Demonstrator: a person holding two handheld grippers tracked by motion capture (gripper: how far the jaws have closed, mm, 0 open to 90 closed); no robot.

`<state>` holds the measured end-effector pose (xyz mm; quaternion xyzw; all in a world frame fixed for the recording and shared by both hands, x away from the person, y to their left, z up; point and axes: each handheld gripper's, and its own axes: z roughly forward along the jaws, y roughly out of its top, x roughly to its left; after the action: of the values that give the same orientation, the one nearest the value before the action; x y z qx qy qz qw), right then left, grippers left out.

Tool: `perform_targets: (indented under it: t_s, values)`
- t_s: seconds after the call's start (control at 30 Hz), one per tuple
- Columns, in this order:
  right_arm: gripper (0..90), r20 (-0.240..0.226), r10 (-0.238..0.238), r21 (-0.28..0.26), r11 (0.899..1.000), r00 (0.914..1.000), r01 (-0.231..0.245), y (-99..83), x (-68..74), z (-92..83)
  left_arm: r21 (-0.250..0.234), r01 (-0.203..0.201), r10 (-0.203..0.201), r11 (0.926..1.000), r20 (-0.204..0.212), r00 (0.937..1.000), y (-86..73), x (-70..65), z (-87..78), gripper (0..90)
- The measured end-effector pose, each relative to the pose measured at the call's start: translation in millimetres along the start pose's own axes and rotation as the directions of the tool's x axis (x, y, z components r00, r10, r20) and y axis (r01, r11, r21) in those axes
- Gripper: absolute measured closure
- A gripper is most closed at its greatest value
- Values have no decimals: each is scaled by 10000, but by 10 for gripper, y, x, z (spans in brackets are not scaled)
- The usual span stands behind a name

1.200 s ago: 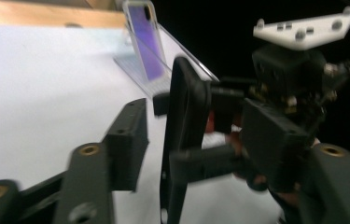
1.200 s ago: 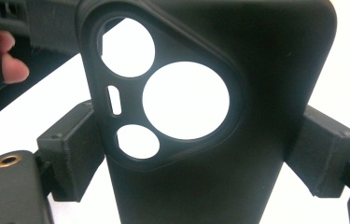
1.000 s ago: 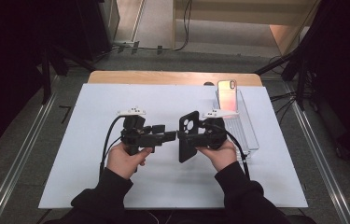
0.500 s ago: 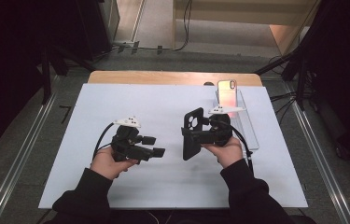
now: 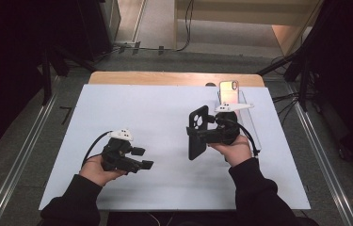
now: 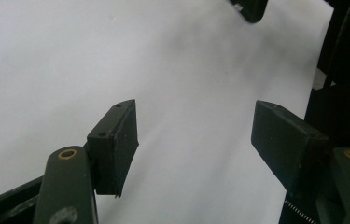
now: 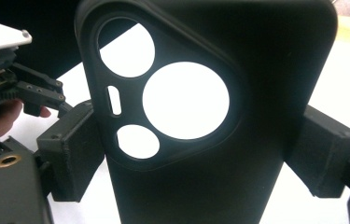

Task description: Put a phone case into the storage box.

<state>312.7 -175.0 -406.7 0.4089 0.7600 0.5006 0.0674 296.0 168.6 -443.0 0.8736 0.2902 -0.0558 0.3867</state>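
Right tool clamped on black phone case, left tool jaws apart — empty, well left of the case, over white surface

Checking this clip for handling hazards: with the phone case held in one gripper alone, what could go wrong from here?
The right gripper pinches the black phone case only by its side edges, so the case could twist or slip out. The left gripper is open and away from the case, giving no second support. The phone stands in a clear holder close behind the right hand; a swing of the case or its cable might knock it.
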Motion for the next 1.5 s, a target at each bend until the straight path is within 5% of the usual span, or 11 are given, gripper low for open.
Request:
perform_targets:
  t_s: [0.33, 0.9, 1.2, 1.5]
  values:
    - [121, 193, -201, -330, 9992, 9996, 207, 163, -69, -270, 289, 446, -434, 9986, -413, 9982, -126, 39, -31, 322]
    - [121, 1696, 493, -1331, 9907, 9843, -267, 325, -431, -850, -18, 834, -833, 9965, -726, 9939, -212, 33, -128, 321]
    - [121, 2435, 973, -1603, 9853, 9650, -589, 302, -621, -954, -258, 1101, -1120, 9936, -918, 9895, -250, 44, -175, 320]
    - [121, 3755, 1257, -1977, 9788, 9183, -531, 208, -747, -914, -345, 1026, -1055, 9941, -987, 9895, -239, 34, -182, 321]
